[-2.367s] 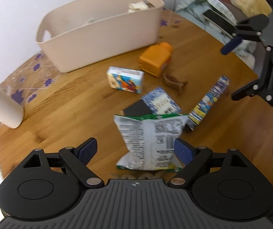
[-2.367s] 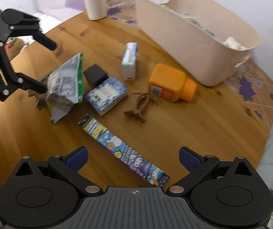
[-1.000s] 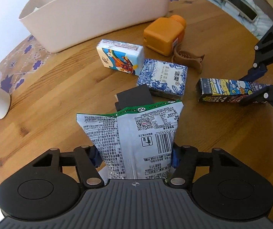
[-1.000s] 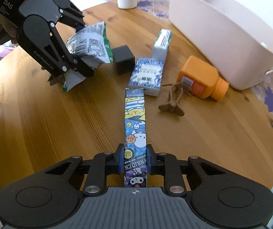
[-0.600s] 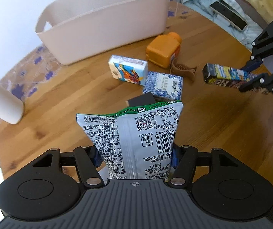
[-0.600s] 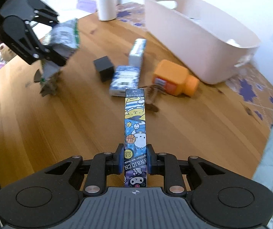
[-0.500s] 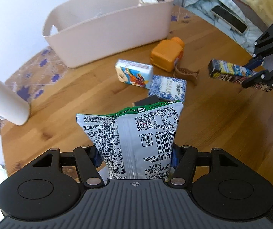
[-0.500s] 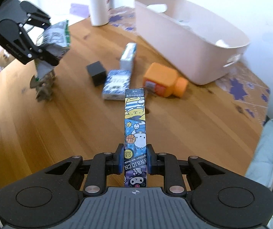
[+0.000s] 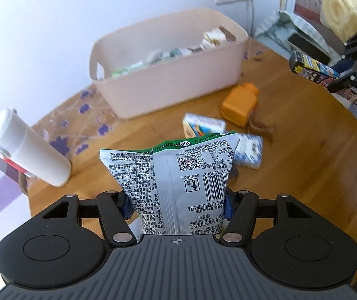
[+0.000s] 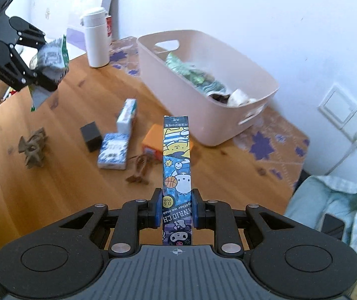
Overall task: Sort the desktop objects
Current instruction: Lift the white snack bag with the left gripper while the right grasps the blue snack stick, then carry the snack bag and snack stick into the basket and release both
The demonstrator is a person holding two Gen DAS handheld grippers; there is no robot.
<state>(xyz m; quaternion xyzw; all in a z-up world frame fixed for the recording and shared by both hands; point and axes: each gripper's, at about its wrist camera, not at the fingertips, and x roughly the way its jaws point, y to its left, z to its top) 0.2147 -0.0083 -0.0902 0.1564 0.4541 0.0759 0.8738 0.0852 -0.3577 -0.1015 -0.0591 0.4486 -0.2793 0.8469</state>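
**Both grippers lifted clear of the table, each with a load**

A second ago both loads lay low over the wooden table (image 9: 303, 155); now each rides higher, and the pink bin (image 9: 168, 80) has come into fuller view, its inside showing. The left gripper (image 9: 176, 205) pinches a silver snack bag (image 9: 178, 175) by its lower half, the pads pressed into the bag's two sides. The right gripper (image 10: 176, 210) has its fingers squeezed close on a long, narrow cartoon-printed box (image 10: 176, 165), which sticks straight out ahead of it toward the bin.

Both picks look done, so the carry to the bin is probably under way. The bin already holds wrappers and other bits.

Still lying on the table in front of the bin: an orange bottle (image 9: 239, 105), a small colourful carton (image 9: 203, 127), a blue patterned box (image 10: 113, 151), a black cube (image 10: 91, 136) and two brown clips (image 10: 33, 147). A white flask (image 9: 28, 150) stands to the bin's left.
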